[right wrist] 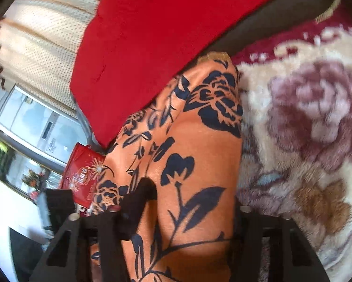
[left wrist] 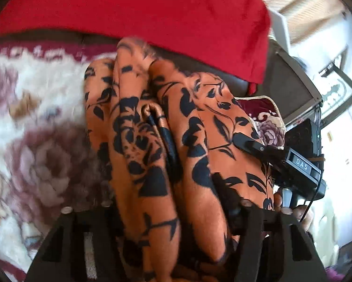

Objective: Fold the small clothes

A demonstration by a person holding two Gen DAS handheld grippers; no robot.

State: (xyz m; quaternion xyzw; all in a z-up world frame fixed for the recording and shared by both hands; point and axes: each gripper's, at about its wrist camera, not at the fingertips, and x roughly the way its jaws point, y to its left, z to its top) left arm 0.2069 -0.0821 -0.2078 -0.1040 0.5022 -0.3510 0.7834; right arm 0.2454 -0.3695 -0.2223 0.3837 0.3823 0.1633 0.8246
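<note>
The orange floral garment (left wrist: 166, 145) lies bunched lengthwise between both my grippers on the plush blanket (left wrist: 34, 117), my left gripper (left wrist: 173, 223) and right gripper (right wrist: 176, 230) each half-open with cloth filling them (actual pinch I cannot tell).

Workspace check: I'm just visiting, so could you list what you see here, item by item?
Surface: floral blanket, blurred.
Job's things: orange cloth with a black flower print, bunched in long folds on the blanket.
Clutter: red cloth beyond the orange one; red packet beside it.
Grippers: left gripper and right gripper both have the orange cloth draped between their fingers; the pads are hidden, so I cannot tell the grip.
Cables: thin black cable by the right gripper.
Surroundings: curtain, flowers.
</note>
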